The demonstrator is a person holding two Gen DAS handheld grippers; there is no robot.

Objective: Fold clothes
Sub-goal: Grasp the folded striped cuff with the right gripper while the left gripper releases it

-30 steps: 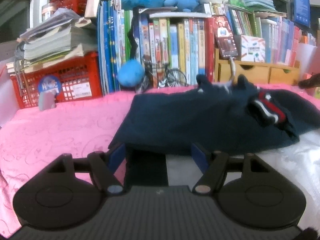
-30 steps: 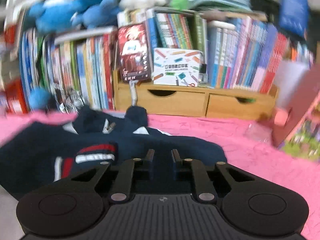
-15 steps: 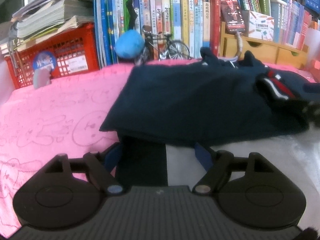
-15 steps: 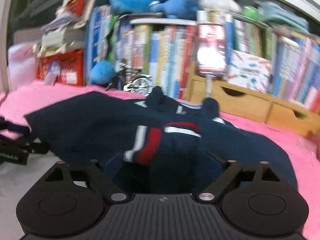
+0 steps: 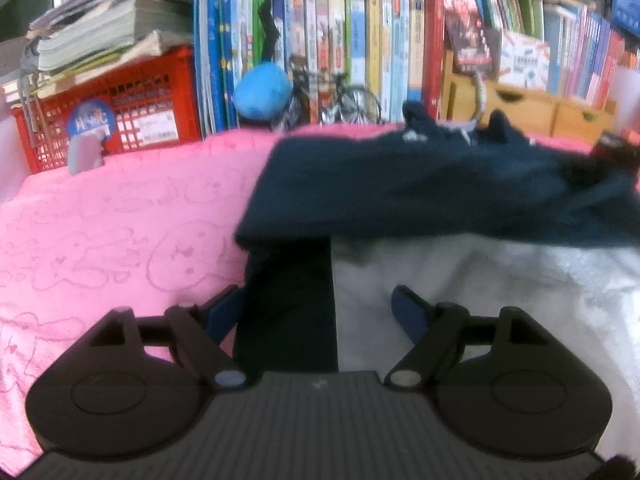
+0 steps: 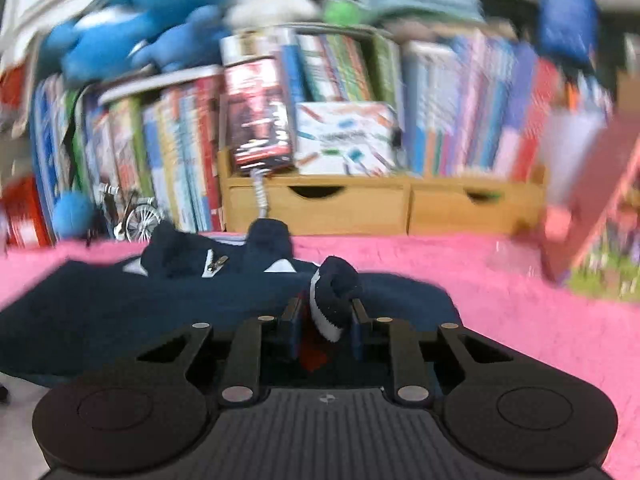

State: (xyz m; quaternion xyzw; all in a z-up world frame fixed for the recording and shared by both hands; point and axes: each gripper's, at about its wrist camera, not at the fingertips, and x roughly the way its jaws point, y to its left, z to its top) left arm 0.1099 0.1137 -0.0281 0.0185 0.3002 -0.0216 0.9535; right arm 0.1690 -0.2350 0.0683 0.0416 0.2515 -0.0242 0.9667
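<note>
A navy zip jacket [image 5: 420, 192] lies spread over a pink cloth [image 5: 120, 220] and a white cloth [image 5: 500, 280]. In the left wrist view my left gripper [image 5: 316, 300] stands open at the jacket's near edge. A dark strip of its fabric [image 5: 292, 300] runs between the fingers beside the left one, and the right finger is clear of it. In the right wrist view the jacket [image 6: 160, 300] lies to the left. My right gripper [image 6: 326, 312] is closing, and its pads pinch the bunched sleeve cuff [image 6: 336, 292] with white and red stripes.
Behind the cloth stand a red crate [image 5: 132, 108] stacked with papers, a row of books [image 5: 360, 40], a blue ball [image 5: 262, 90], a model bicycle [image 5: 344, 102] and wooden drawers [image 6: 400, 208]. Blue plush toys [image 6: 140, 32] sit on top. Bare pink cloth [image 6: 500, 300] lies to the right.
The right gripper opened wide over the striped cuff, then closed on it and swung back to the right. The jacket's right side has shifted. The left gripper stays open at the near edge.
</note>
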